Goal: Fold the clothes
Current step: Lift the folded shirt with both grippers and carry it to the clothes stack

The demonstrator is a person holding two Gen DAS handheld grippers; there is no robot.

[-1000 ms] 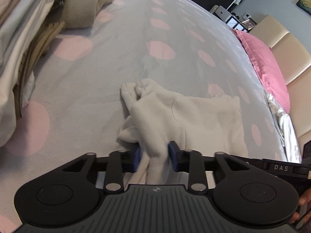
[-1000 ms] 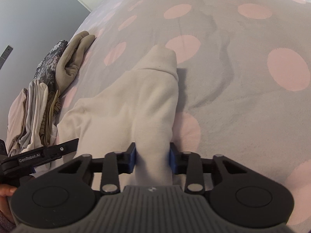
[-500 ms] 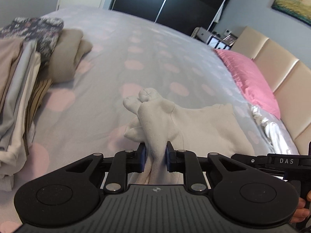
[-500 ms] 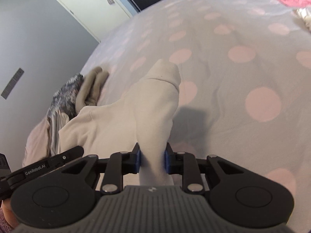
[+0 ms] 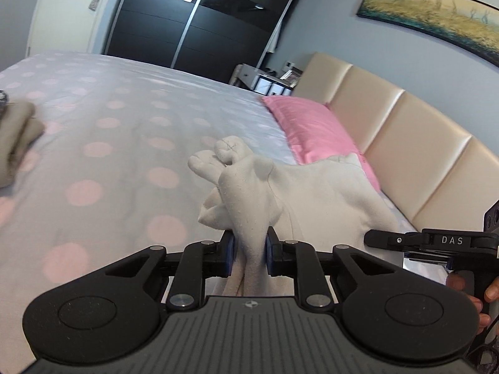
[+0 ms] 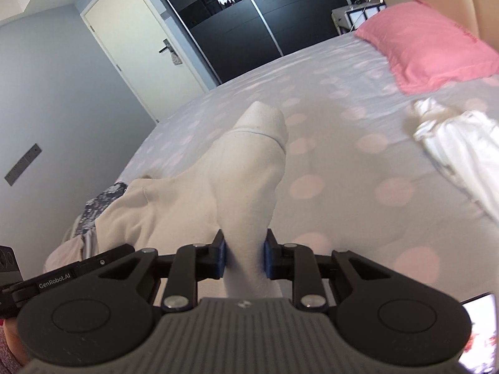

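**Both claws lifted, cream garment raised off the bed**

Since a second ago both claws have risen, their jaws narrowing onto the soft cream fleece garment (image 5: 315, 193), which now hangs clear of the grey bedspread with pink dots (image 5: 103, 143). Left claw (image 5: 248, 253) pinches a bunched fold; right claw (image 6: 243, 257) clamps a cuffed sleeve. Ahead and right of the left claw lies a pink satin pillow (image 5: 315, 127); far left, a folded tan cloth (image 5: 15, 131). Right of the right claw sprawls a white shiny fabric (image 6: 461, 149).
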